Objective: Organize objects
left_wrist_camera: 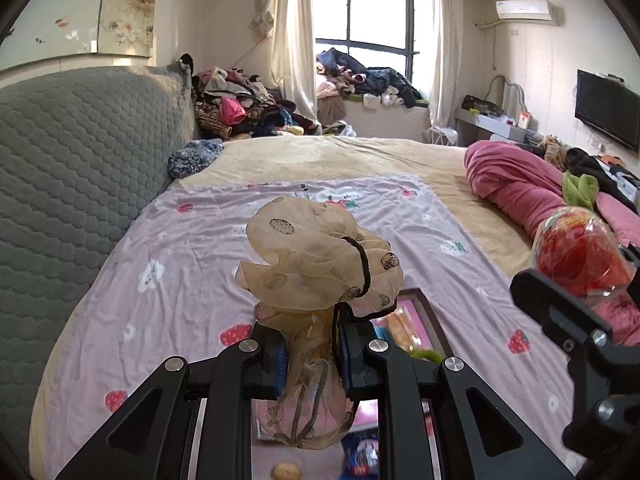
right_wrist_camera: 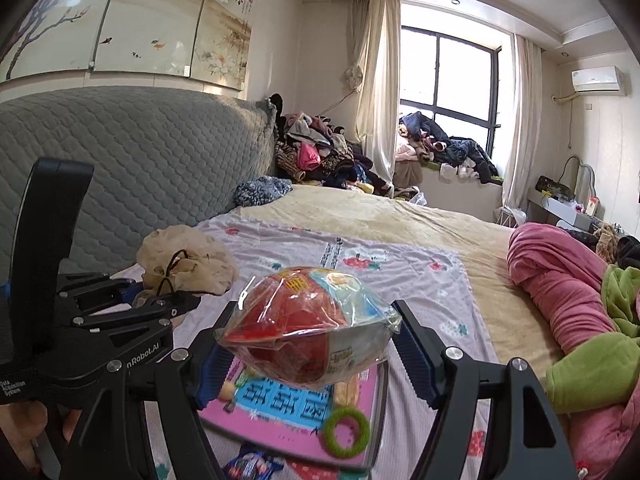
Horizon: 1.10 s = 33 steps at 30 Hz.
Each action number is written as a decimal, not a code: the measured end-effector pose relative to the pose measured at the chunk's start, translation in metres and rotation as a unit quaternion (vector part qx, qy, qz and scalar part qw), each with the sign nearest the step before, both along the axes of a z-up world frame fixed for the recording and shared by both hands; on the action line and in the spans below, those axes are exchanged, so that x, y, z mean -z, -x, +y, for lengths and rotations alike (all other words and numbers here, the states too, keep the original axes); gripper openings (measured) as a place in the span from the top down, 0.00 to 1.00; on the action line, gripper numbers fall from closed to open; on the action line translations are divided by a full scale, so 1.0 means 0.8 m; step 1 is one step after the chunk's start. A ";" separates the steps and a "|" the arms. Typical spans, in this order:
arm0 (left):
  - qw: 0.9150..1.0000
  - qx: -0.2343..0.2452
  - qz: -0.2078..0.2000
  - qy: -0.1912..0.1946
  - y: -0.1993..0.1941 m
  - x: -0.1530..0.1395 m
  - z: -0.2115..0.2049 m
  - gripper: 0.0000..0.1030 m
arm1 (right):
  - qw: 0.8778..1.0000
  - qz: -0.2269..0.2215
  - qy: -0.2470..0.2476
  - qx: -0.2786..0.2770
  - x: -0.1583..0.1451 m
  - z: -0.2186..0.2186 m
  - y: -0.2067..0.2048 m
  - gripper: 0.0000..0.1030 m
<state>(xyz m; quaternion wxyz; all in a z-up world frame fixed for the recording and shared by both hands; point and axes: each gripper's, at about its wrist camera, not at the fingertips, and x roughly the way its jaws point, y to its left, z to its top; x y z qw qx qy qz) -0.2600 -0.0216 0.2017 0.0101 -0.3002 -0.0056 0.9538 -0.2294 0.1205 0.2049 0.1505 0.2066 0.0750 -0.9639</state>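
My left gripper [left_wrist_camera: 310, 356] is shut on the neck of a sheer beige spotted pouch [left_wrist_camera: 320, 264] tied with a black cord, held above the bed. In the right wrist view that pouch [right_wrist_camera: 188, 260] and the left gripper [right_wrist_camera: 160, 304] show at the left. My right gripper [right_wrist_camera: 316, 354] is shut on a clear-wrapped red packet [right_wrist_camera: 308, 328], its jaws standing wide at the packet's two ends. The same packet [left_wrist_camera: 576, 252] appears at the right edge of the left wrist view. Below lies a pink tray [right_wrist_camera: 280, 408] with a green ring [right_wrist_camera: 346, 428] on it.
A lilac strawberry-print sheet [left_wrist_camera: 192, 248] covers the bed. A grey quilted headboard [left_wrist_camera: 72, 168] rises at the left, a rolled pink duvet [right_wrist_camera: 560, 280] and green cloth [right_wrist_camera: 592, 368] lie at the right. Clothes piles [left_wrist_camera: 240, 108] sit by the window. A hand [right_wrist_camera: 20, 432] holds the left gripper's handle.
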 end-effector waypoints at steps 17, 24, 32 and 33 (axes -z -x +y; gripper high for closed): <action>0.998 -0.015 -0.068 -0.006 0.100 0.177 -0.022 0.80 | 0.997 -0.070 0.020 0.000 0.152 -0.008 0.098 0.29; 0.996 -0.021 -0.090 -0.013 0.108 0.242 -0.034 0.80 | 0.994 -0.112 0.011 -0.001 0.229 -0.010 0.121 0.29; 0.994 -0.008 -0.111 0.004 0.118 0.271 -0.022 0.80 | 0.990 -0.140 -0.027 -0.010 0.262 -0.023 0.133 0.29; 0.994 -0.008 -0.112 0.004 0.118 0.271 -0.022 0.80 | 0.990 -0.139 -0.029 -0.010 0.261 -0.023 0.132 0.29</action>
